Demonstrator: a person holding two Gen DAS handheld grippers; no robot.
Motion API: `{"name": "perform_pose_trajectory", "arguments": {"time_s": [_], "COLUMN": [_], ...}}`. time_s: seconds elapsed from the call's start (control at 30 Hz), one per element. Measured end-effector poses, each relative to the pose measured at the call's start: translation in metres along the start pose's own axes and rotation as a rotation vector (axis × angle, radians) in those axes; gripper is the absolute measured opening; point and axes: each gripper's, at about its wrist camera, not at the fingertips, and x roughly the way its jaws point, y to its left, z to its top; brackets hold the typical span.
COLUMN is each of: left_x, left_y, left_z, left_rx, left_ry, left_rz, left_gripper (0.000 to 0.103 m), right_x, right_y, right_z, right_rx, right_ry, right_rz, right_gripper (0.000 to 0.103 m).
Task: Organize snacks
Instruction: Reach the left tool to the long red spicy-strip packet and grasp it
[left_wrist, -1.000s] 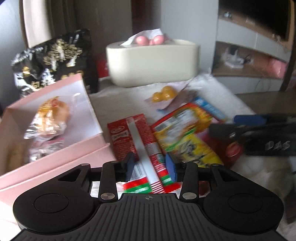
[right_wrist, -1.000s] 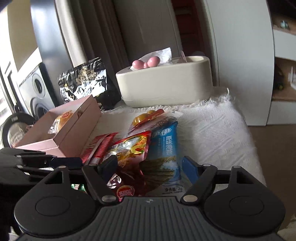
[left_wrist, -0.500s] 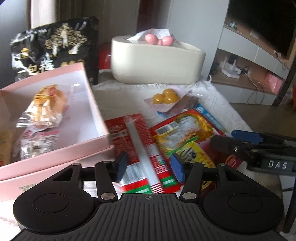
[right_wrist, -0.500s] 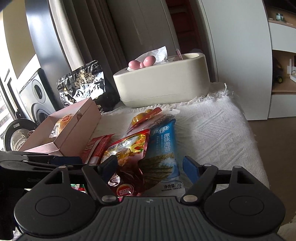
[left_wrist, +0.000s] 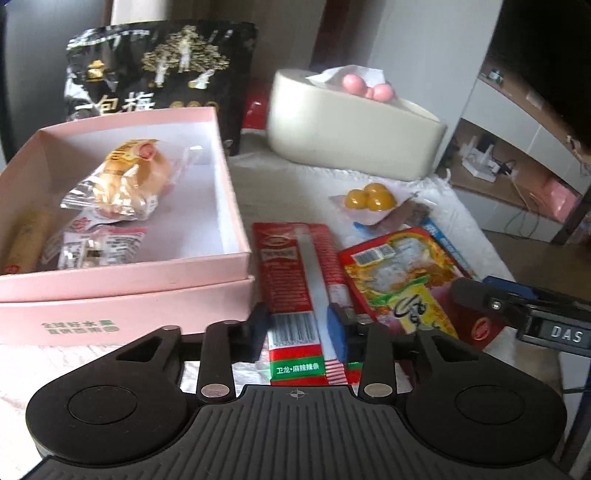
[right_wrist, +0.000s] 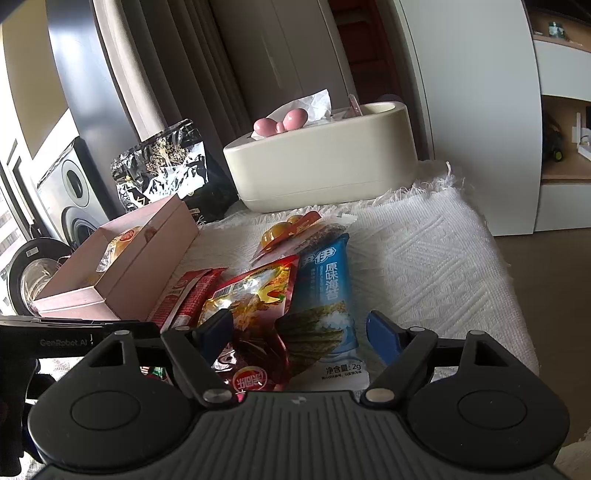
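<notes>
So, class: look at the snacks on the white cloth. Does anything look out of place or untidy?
Yes. Several packets lie loose beside the pink box: the red strip packet, the yellow-red packet overlapping the blue seaweed packet, and the yellow sweets. Only a few snacks are boxed.

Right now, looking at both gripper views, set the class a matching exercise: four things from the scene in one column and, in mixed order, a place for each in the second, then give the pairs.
Things
1. bun in clear wrap
2. red spicy strip packet
3. blue seaweed packet
4. black foil bag

Places
A. standing behind the pink box
B. between the open fingers of the right gripper
C. inside the pink box
D. between the open fingers of the left gripper

Pairs: 1-C, 2-D, 3-B, 4-A
</notes>
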Motion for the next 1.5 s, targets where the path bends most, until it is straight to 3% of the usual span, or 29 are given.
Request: {"name": "perform_pose_trajectory", "arguments": {"time_s": [0.17, 0.47, 0.6, 0.77, 0.8, 0.9, 0.97, 1.0, 1.33, 1.4, 1.43, 1.5], "left_x": [-0.006, 0.012, 0.006, 0.004, 0.005, 0.011, 0.013, 0.014, 0.017, 0.016, 0.014, 0.009], "left_y": [-0.029, -0.043, -0.031, -0.02, -0.019, -0.014, -0.019, -0.02, -0.02, -0.018, -0.017, -0.014], "left_z": [-0.001, -0.006, -0.009, -0.01, -0.008, -0.004, -0.005, -0.006, -0.009, -0.008, -0.007, -0.005], "left_rx": [0.138, 0.243, 0.231, 0.191, 0.17, 0.108, 0.122, 0.129, 0.138, 0.137, 0.133, 0.124], "left_ry": [-0.041, -0.047, -0.041, -0.039, -0.032, 0.001, 0.011, 0.011, -0.027, -0.027, -0.022, -0.002], "left_rz": [-0.007, 0.141, 0.164, 0.116, 0.098, 0.019, 0.001, 0.0, 0.01, 0.02, 0.038, 0.021], "left_gripper": [0.041, 0.046, 0.045, 0.044, 0.046, 0.068, 0.079, 0.08, 0.078, 0.071, 0.058, 0.055], "right_x": [0.0, -0.001, -0.001, 0.0, 0.0, 0.002, 0.002, 0.002, 0.004, 0.005, 0.005, 0.005], "right_y": [-0.001, 0.0, 0.004, 0.009, 0.011, 0.013, 0.013, 0.012, 0.004, 0.001, -0.001, -0.003], "right_z": [0.0, 0.0, 0.0, 0.001, 0.001, 0.001, 0.0, 0.0, 0.0, 0.0, 0.0, 0.0], "right_rx": [0.005, 0.002, -0.017, -0.052, -0.061, -0.075, -0.073, -0.067, -0.018, 0.002, 0.012, 0.026], "right_ry": [0.003, -0.003, -0.004, 0.01, 0.014, 0.031, 0.035, 0.038, 0.053, 0.061, 0.064, 0.066], "right_rz": [0.003, -0.001, -0.007, -0.011, -0.013, -0.01, -0.011, -0.009, 0.018, 0.028, 0.033, 0.04], "right_gripper": [0.08, 0.081, 0.081, 0.081, 0.081, 0.081, 0.081, 0.081, 0.084, 0.085, 0.085, 0.085]}}
